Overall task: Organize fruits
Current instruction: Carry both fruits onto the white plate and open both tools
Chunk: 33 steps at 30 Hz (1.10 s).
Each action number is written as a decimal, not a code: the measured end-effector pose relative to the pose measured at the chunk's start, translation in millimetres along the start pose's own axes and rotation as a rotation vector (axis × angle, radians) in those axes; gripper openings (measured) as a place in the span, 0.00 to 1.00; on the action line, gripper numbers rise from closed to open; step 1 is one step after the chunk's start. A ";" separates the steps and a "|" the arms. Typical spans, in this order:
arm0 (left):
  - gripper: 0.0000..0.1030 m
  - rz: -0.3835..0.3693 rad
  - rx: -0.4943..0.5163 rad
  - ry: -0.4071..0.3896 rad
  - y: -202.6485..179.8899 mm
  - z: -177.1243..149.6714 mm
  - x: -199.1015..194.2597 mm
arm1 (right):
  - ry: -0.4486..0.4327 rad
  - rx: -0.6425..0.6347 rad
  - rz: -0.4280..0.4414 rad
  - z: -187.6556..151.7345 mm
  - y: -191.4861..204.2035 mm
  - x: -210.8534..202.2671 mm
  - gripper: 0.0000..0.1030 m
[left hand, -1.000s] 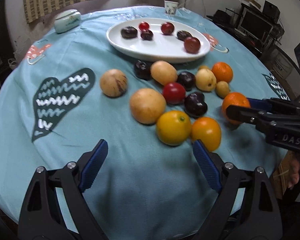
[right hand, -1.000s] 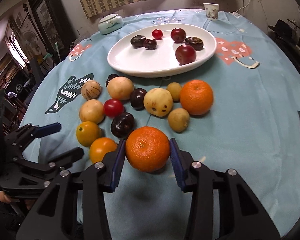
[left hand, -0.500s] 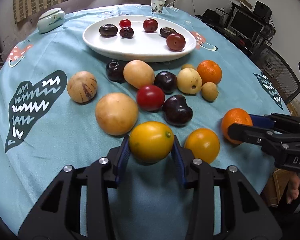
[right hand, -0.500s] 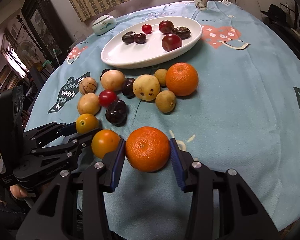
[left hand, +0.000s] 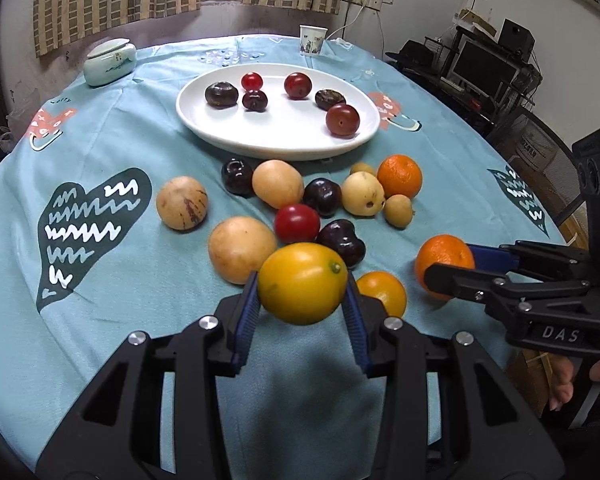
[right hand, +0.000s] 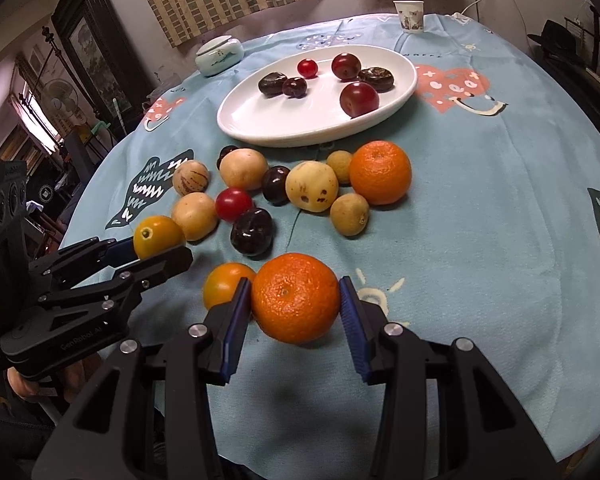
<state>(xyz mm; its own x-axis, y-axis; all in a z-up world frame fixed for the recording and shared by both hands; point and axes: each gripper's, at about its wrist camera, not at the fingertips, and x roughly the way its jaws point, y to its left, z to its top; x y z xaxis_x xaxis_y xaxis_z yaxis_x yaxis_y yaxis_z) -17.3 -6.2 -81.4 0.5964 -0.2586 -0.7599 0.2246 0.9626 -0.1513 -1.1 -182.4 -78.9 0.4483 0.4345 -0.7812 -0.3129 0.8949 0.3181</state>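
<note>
My left gripper point(left hand: 302, 308) is shut on a yellow-orange fruit point(left hand: 302, 282) and holds it above the blue cloth; it also shows in the right wrist view point(right hand: 158, 235). My right gripper point(right hand: 295, 312) is shut on a mandarin point(right hand: 296, 297), lifted off the cloth; the mandarin also shows in the left wrist view point(left hand: 444, 262). Several loose fruits lie in a cluster mid-table, among them a second mandarin point(right hand: 380, 172), a small orange fruit point(right hand: 226, 284), a red tomato point(right hand: 233, 204) and dark plums. A white oval plate point(right hand: 284, 128) behind them holds several dark and red fruits.
A lidded ceramic pot point(left hand: 110, 62) stands at the back left and a paper cup point(left hand: 313, 39) at the back edge. The round table's edge point(left hand: 540, 216) drops off on the right, near a chair and desk.
My left gripper closed on the yellow-orange fruit and raised it off the cloth. My right gripper rose and drew back with its mandarin.
</note>
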 end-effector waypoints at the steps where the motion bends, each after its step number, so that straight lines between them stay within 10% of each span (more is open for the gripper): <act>1: 0.39 -0.002 -0.001 -0.003 0.3 0.4 -1.5 | -0.001 -0.002 0.000 0.2 0.6 0.0 0.43; 14: 0.39 0.009 0.010 -0.031 18.7 63.0 -5.4 | -0.034 -0.047 -0.008 32.1 4.3 -3.5 0.43; 23: 0.39 0.093 -0.024 -0.028 45.7 180.9 45.2 | -0.067 -0.108 -0.048 135.6 7.0 27.7 0.43; 33: 0.40 0.100 -0.061 0.063 63.2 228.2 123.9 | 0.001 -0.104 -0.125 211.9 -15.8 102.2 0.43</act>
<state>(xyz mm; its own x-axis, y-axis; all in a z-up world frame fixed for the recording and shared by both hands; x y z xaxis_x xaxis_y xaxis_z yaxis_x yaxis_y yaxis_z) 246.6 4.2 -40.8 0.5635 -0.1576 -0.8110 0.1179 0.9869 -0.1099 227.1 -130.6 -50.0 0.4884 0.3199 -0.8119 -0.3398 0.9267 0.1607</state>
